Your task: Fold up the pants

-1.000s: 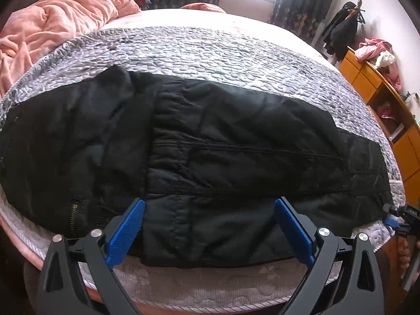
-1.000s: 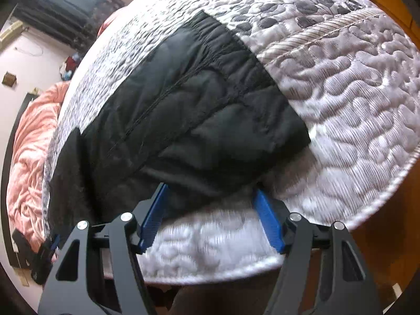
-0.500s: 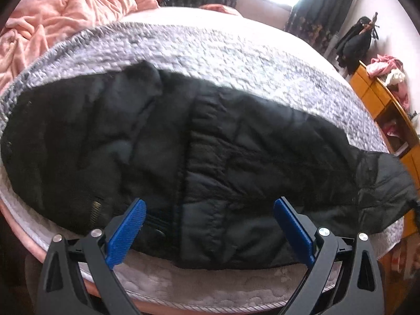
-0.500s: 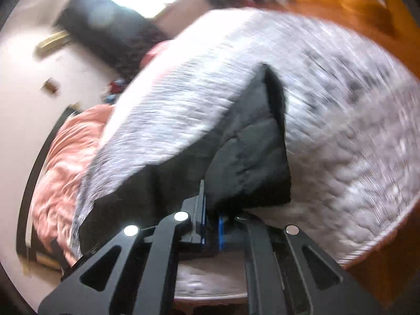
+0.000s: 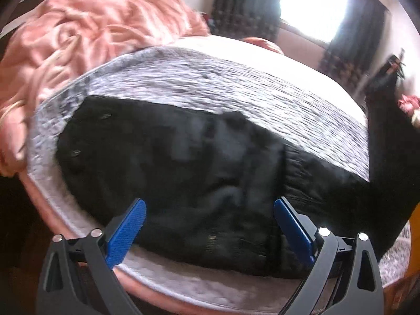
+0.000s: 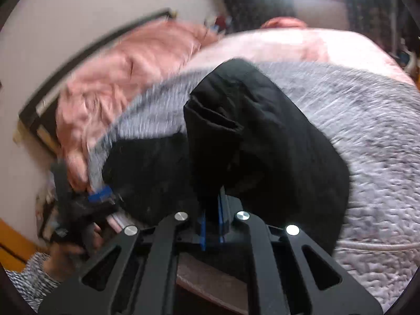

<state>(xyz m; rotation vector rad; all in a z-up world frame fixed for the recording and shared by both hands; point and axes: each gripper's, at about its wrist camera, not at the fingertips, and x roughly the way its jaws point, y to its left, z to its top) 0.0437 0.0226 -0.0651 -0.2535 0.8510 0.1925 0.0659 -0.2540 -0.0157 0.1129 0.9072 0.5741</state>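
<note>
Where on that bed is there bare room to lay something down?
Free: the grey quilt beyond the black pants, up to the white sheet. Crowded: the near edge under the pants, and the head end under the pink blanket.

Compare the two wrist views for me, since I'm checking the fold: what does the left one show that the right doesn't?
Left wrist only: the open left gripper over the flat part of the black quilted pants, with the lifted leg at the frame's right edge.
Right wrist only: the right gripper shut on that raised pant leg.
Both: the grey quilted bedspread and the crumpled pink blanket.
</note>
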